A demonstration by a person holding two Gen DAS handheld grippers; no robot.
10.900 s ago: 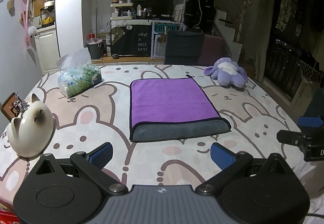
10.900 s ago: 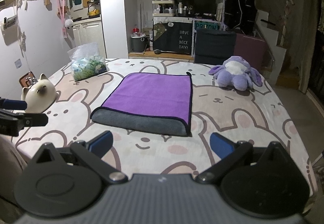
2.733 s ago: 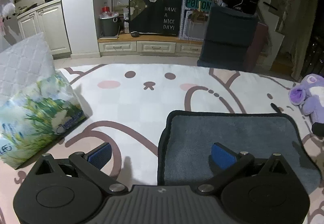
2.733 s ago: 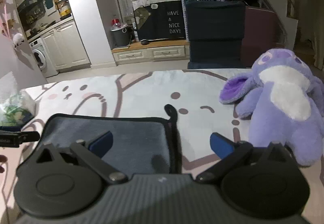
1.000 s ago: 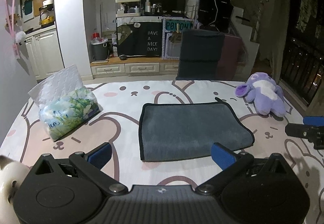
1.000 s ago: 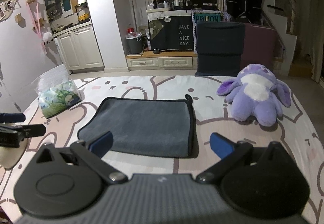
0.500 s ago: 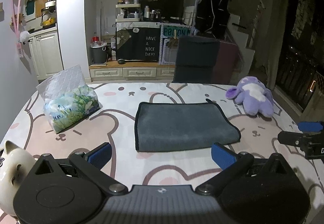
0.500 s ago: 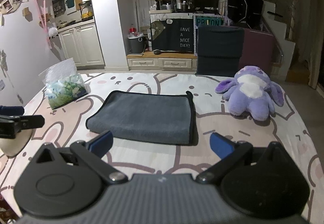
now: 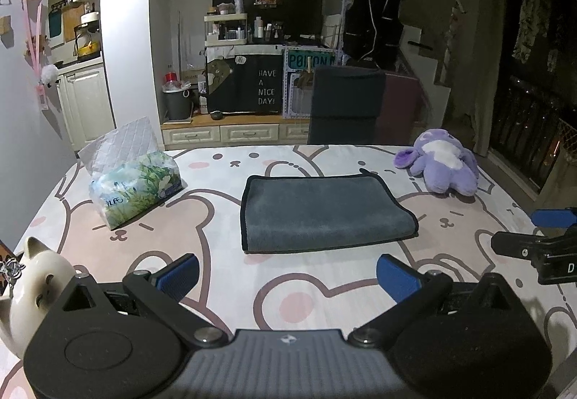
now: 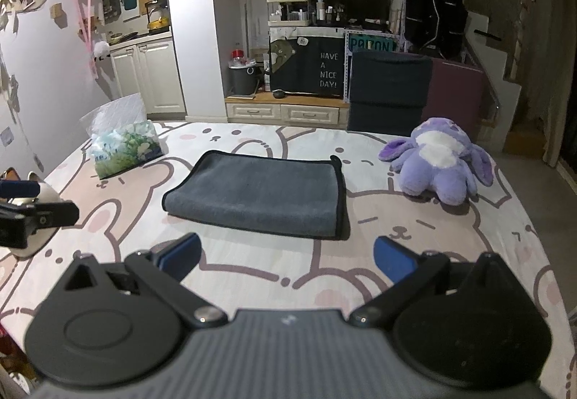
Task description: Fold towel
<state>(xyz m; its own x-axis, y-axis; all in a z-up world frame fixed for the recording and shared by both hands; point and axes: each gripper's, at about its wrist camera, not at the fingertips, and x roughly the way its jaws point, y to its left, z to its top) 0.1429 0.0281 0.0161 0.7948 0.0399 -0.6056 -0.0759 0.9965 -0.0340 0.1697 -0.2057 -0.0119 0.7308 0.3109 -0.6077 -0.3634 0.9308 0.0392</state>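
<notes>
The towel (image 9: 324, 213) lies folded into a flat grey rectangle with a dark edge in the middle of the table; it also shows in the right wrist view (image 10: 258, 193). My left gripper (image 9: 288, 273) is open and empty, held back from the towel's near edge. My right gripper (image 10: 286, 256) is open and empty, also short of the towel. Each gripper shows at the side of the other's view.
The table (image 9: 223, 276) has a bear-print cloth. A tissue pack (image 9: 135, 188) sits at the left, a purple plush toy (image 9: 441, 166) at the right, a cat-shaped ceramic jar (image 9: 34, 287) at the near left. A dark chair (image 9: 346, 107) stands behind the table.
Both grippers have drawn back from the towel toward the near side of the table, staying open. The towel lies still.
</notes>
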